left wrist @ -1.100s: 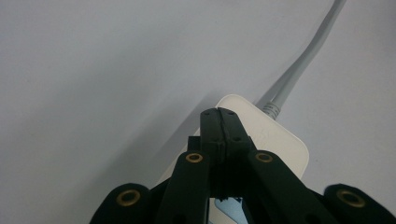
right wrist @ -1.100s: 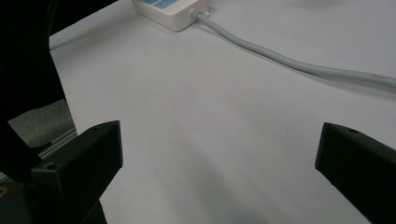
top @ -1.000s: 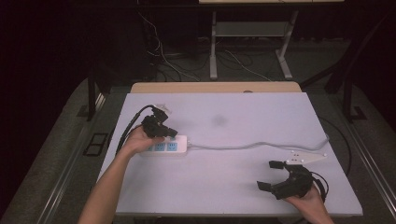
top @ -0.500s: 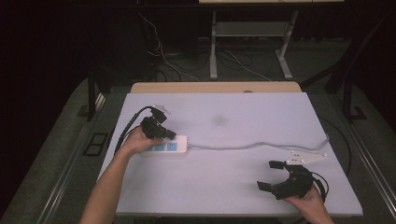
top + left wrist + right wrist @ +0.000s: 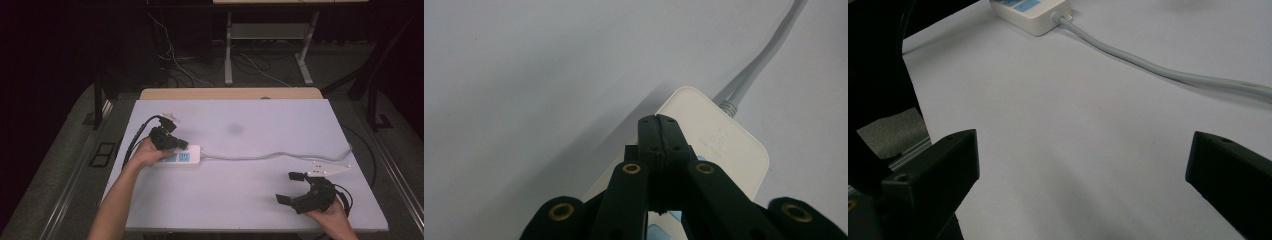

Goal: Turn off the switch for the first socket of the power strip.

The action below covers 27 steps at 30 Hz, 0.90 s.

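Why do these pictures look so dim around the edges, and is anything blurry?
High view: light falls on the pale rectangular table, the surroundings stay dark. Left gripper view: the shut black left gripper is sharp; the white plastic power strip casts a soft shadow. Right gripper view: the open right gripper looks soft.

Dark room, cables (image 5: 185, 57) on grey floor (image 5: 65, 150)

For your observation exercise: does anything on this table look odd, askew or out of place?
Only slightly. A faint dark smudge marks the white table behind the power strip, whose grey cord snakes unevenly to the right edge. Nothing looks spilled or damaged.
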Each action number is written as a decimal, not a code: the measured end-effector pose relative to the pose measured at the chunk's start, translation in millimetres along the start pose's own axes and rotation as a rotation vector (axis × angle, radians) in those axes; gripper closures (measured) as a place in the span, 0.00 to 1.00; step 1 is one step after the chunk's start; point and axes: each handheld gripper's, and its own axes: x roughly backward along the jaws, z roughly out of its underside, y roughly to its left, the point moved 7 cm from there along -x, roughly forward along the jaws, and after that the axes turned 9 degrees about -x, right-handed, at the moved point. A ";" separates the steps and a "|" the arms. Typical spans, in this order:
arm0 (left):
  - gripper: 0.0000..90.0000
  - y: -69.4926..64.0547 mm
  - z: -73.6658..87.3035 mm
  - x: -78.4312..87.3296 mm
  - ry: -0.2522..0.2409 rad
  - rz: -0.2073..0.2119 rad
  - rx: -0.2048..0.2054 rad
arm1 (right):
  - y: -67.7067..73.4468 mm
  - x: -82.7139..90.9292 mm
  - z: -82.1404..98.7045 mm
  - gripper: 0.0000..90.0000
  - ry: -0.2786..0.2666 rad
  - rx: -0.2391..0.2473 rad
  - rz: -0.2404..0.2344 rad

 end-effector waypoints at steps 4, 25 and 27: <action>1.00 -1.7 -0.9 0.0 0.009 -0.017 -0.004 | 0.5 0.2 -0.1 0.01 0.000 0.001 0.001; 0.99 -3.2 -2.1 13.7 -0.056 -0.046 0.032 | -3.8 7.4 -2.9 0.01 -0.023 -0.015 0.007; 0.99 -4.1 -3.5 16.4 -0.059 -0.054 0.029 | -3.4 7.2 -2.8 0.01 -0.022 -0.015 0.007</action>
